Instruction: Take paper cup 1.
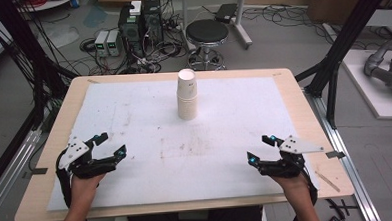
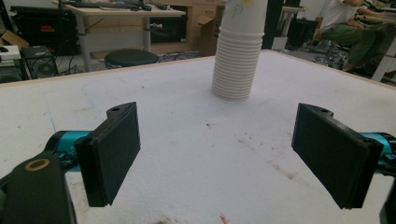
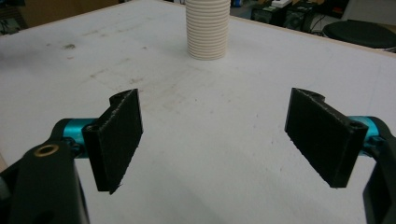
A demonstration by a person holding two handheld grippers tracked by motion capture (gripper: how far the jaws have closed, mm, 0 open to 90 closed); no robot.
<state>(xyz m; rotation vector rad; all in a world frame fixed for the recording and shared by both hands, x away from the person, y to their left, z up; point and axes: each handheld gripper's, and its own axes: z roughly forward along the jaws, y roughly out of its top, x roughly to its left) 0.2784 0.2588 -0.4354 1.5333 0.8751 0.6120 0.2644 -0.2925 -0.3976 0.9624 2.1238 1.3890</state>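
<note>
Seen from above: a wooden table [image 1: 37, 190] topped with a white mat [image 1: 134, 118], the bare wood showing as a narrow border on all four sides. One stack of paper cups [image 1: 187, 94], standing upright on the mat near the far edge, about centred between left and right. Too many nested rims to count surely in the gripper views.

Two grippers, one per hand, both low over the near part of the mat. Left gripper [image 1: 110, 147] near the near-left corner, jaws spread wide, nothing between them. Right gripper [image 1: 260, 148] near the near-right corner, jaws likewise spread, holding nothing. Well apart from each other and from the cup stack.

Between the two grippers and ahead toward the cups: open mat, only faint brown stains and scuffs. Same in the left gripper view: bare stained mat between the two black pads [image 2: 109, 154], cups [image 2: 238, 56] upright farther off and a little right of centre. In the right gripper view, cups [image 3: 208, 29] ahead near the top edge, slightly left of centre, bare mat in the gap.

Beyond the far edge, on the floor: one black round stool [image 1: 207, 32], some boxed electronics [image 1: 140, 23] and tangled cables. A dark frame post at each side of the table.
</note>
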